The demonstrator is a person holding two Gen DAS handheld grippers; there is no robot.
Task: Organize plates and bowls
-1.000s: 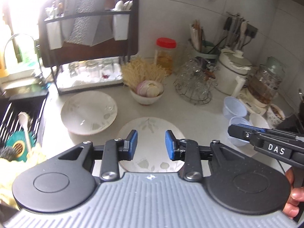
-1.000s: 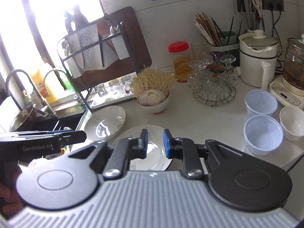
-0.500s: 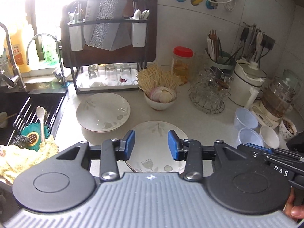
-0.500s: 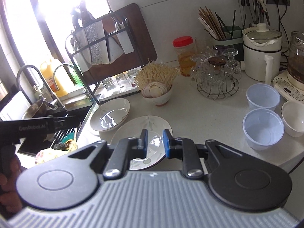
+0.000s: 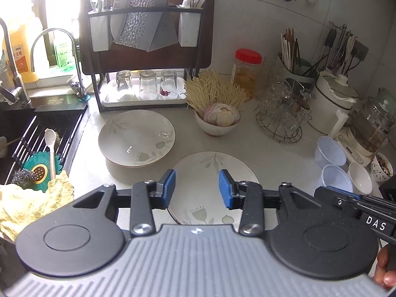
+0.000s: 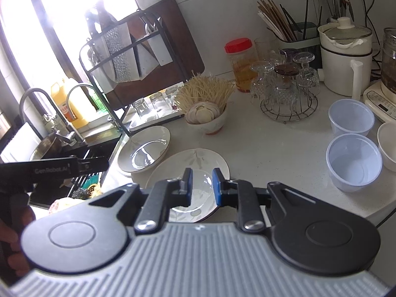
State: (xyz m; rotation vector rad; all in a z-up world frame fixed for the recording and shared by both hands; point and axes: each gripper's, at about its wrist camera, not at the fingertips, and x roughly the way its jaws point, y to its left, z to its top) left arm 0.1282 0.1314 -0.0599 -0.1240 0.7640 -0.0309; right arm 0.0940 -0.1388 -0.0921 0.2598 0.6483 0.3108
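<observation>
Left gripper [image 5: 196, 188] hovers above the near plate [image 5: 212, 170], its blue pads [image 5: 168, 188] standing well apart with nothing between them; the jaws have just been opening and grip nothing. Right gripper [image 6: 201, 185] also hangs over that same flat plate [image 6: 195, 158], jaws parted by a narrow gap, empty, with the pads clear of the plate surface. From the left wrist view the right gripper's black nose [image 5: 346, 200] enters from the right edge, near the translucent plastic cups [image 5: 330, 149]; from the right wrist view the left gripper's body [image 6: 54, 169] enters from the left, above the sink [image 6: 61, 148]. The flat plate lies on the white counter [image 5: 272, 158] at its near edge. A deeper plate [image 5: 136, 137] with leaf pattern sits just beside it, toward the sink and in front of the dark dish rack [image 5: 148, 49]; in the right wrist view the two rims appear to overlap, though contact cannot be confirmed. A small bowl [image 5: 217, 123] holding garlic stands behind the flat plate, beside a bundle of dry noodles [image 5: 212, 91]. Two plastic cups and a small white bowl [image 5: 360, 178] stand at the right of the counter, well apart from the plates. Inverted glasses [image 5: 146, 84] rest on the rack's lower tray.
</observation>
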